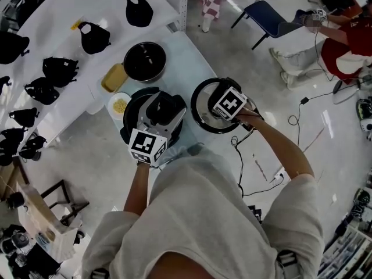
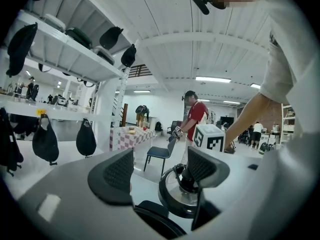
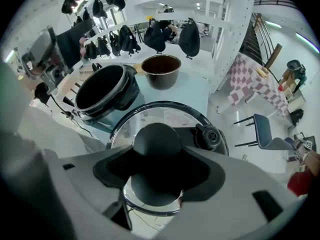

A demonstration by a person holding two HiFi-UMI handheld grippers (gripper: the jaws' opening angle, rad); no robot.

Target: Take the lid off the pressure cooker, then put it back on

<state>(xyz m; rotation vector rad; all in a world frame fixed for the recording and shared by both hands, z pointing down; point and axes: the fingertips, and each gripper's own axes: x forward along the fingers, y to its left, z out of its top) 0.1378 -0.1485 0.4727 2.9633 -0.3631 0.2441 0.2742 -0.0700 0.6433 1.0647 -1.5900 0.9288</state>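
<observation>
The black pressure cooker (image 1: 132,110) stands open on the pale table (image 1: 186,63), and the right gripper view shows its dark inside (image 3: 102,91). Its glass lid (image 1: 200,112) is off and sits just right of the cooker, near the table's right edge. My right gripper (image 1: 224,106) points down with its jaws shut on the lid's round black knob (image 3: 157,139). Whether the lid rests on the table or hangs above it I cannot tell. My left gripper (image 1: 157,118) is over the cooker, open (image 2: 160,171), with nothing between its pads (image 2: 117,176). Beyond them the lid (image 2: 177,196) shows.
A dark inner pot (image 1: 145,61) stands behind the cooker, with a yellow block (image 1: 114,77) and a small bowl (image 1: 119,104) to the left. Black bags (image 1: 93,36) lie on the white shelf. A blue chair (image 1: 264,13) and cables (image 1: 290,121) are on the floor at right.
</observation>
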